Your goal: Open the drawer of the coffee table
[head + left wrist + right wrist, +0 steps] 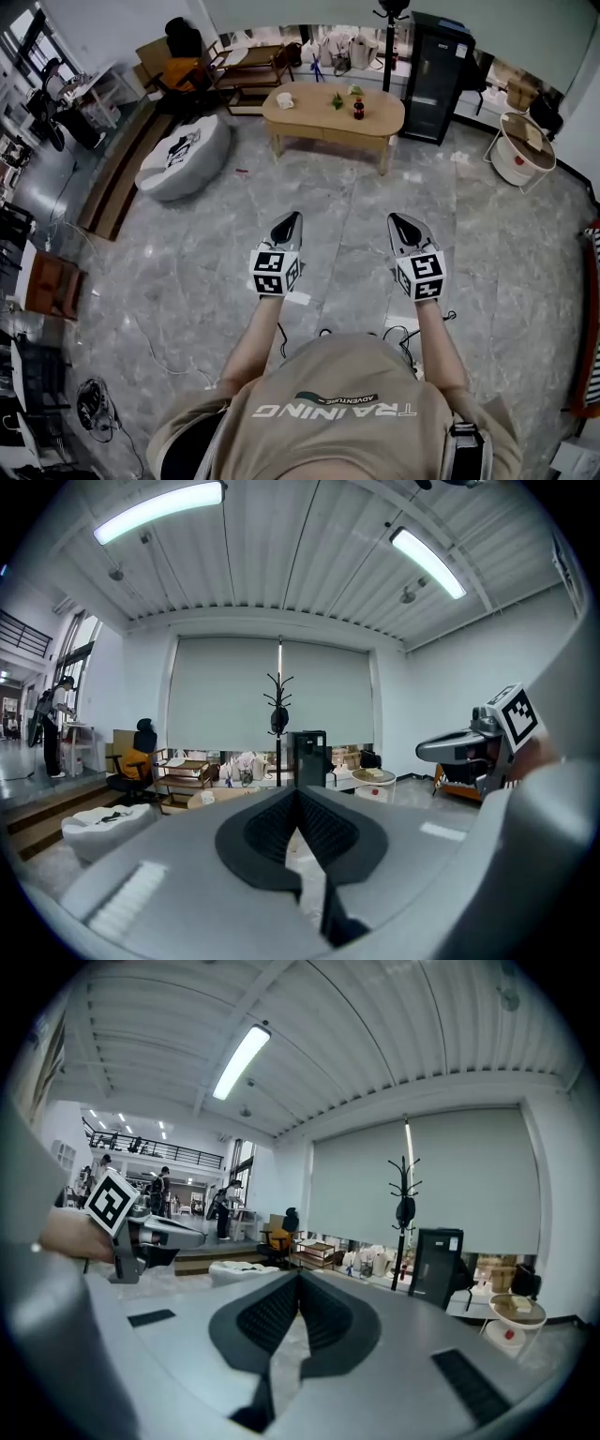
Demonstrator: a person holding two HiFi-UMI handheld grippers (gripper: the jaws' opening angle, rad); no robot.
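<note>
The coffee table [314, 120] stands far ahead, near the back of the room. On its top are a white cup [285, 100] and a dark bottle [358, 110]; its drawer cannot be made out from here. The left gripper [298, 791] and the right gripper [300, 1275] both have their jaws pressed together, with nothing between them, and are well apart from the table. Under them is a grey marble floor [356, 234]. A grey beanbag [183, 155] lies to the left of the table.

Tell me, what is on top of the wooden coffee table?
On the oval light-wood coffee table sit a small white cup, two small green things and a dark little bottle. Nothing covers them, but the green ones are too far to name.
</note>
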